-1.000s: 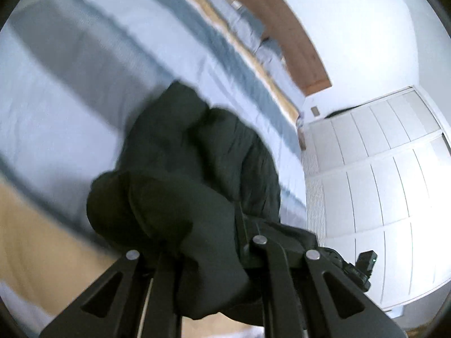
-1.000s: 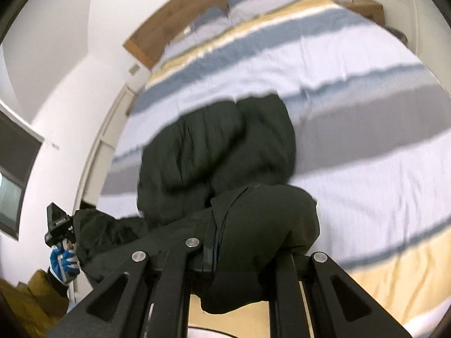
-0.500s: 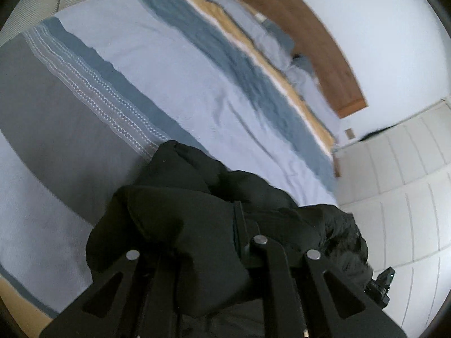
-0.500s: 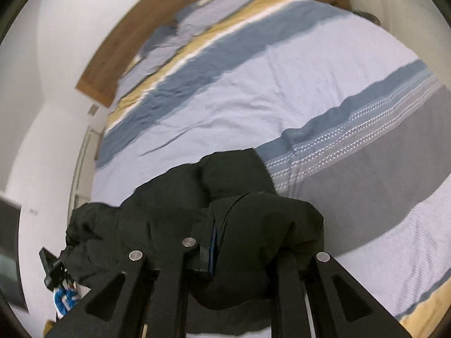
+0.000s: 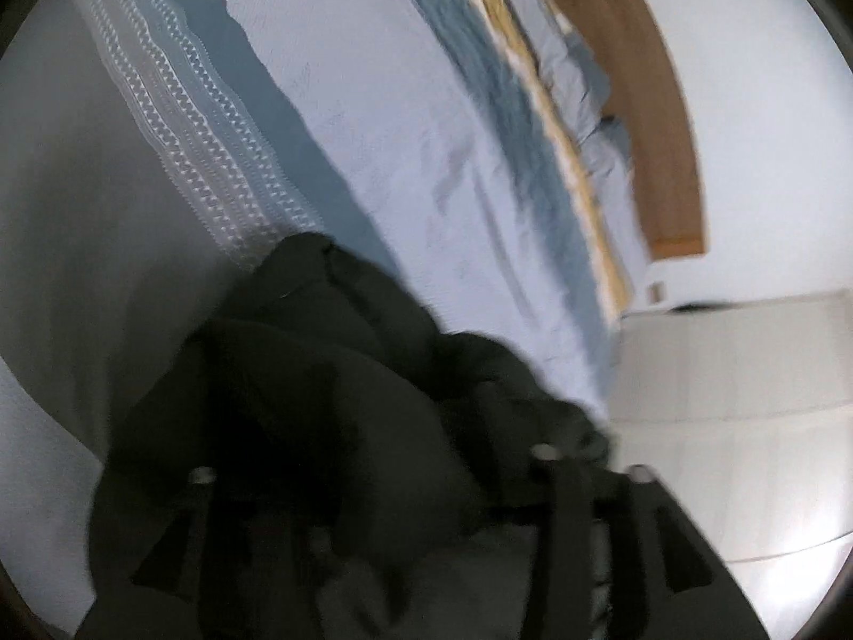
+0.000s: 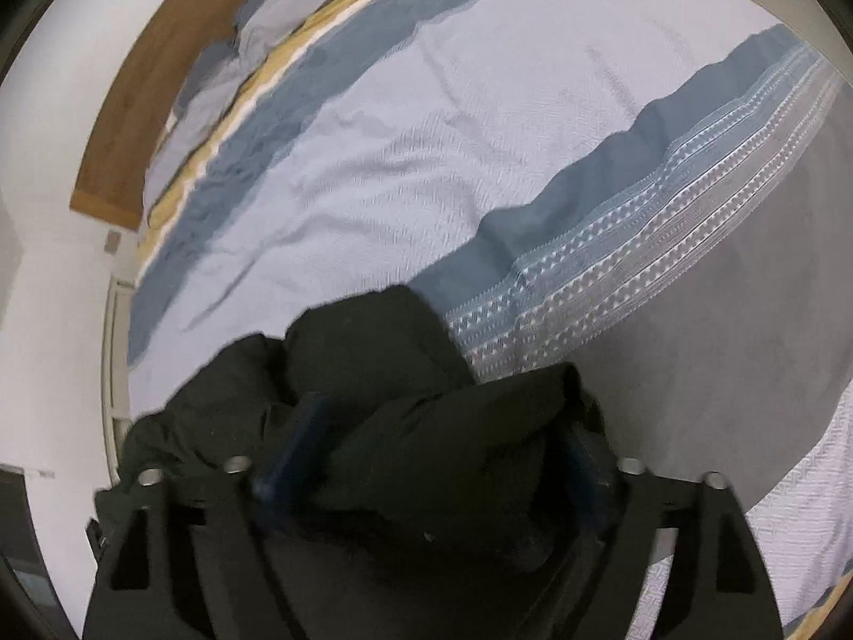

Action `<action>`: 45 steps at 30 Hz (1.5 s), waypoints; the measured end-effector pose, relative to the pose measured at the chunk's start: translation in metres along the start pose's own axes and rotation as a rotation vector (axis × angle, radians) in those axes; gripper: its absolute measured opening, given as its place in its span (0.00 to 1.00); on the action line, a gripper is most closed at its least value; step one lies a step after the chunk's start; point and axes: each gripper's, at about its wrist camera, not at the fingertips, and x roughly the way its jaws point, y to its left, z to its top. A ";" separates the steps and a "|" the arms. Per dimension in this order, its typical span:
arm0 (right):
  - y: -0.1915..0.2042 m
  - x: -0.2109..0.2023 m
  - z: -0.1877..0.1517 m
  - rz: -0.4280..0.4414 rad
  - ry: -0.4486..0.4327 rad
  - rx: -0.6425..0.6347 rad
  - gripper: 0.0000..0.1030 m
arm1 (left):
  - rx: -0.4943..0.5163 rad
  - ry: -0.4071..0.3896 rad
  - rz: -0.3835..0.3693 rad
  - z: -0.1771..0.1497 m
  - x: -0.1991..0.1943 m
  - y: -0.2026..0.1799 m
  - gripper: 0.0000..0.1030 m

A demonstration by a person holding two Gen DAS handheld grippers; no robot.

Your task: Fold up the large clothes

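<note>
Release step under way: my left tongs (image 5: 373, 480) and right tongs (image 6: 432, 472) have just been opening, black jacket (image 6: 373, 362) still between them on the striped bedspread (image 6: 453, 133); next, withdraw clear.

Left tongs (image 5: 373, 490) blurred behind jacket (image 5: 320, 400)

Bed (image 6: 480, 122): striped blue, grey and yellow cover. Dark garment (image 6: 373, 373) bunched on it directly ahead of the tool; pillows (image 6: 266, 26) far beyond, against wooden headboard (image 6: 133, 122).

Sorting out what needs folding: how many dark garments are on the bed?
1. A single dark jacket lies bunched on the striped bedspread at its near edge, right ahead of both grippers. Nothing else dark shows, though part of it is hidden.
</note>
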 end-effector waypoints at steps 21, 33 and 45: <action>0.156 -0.070 -0.095 0.046 -0.124 -0.583 0.91 | 0.534 -0.088 0.248 -0.096 -0.028 -0.139 0.64; 0.200 0.049 -0.101 -0.090 -0.056 -0.616 0.95 | 0.675 -0.059 0.522 -0.122 0.106 -0.137 0.69; 0.189 0.128 -0.087 -0.188 -0.021 -0.634 1.00 | 0.642 -0.021 0.627 -0.100 0.172 -0.098 0.75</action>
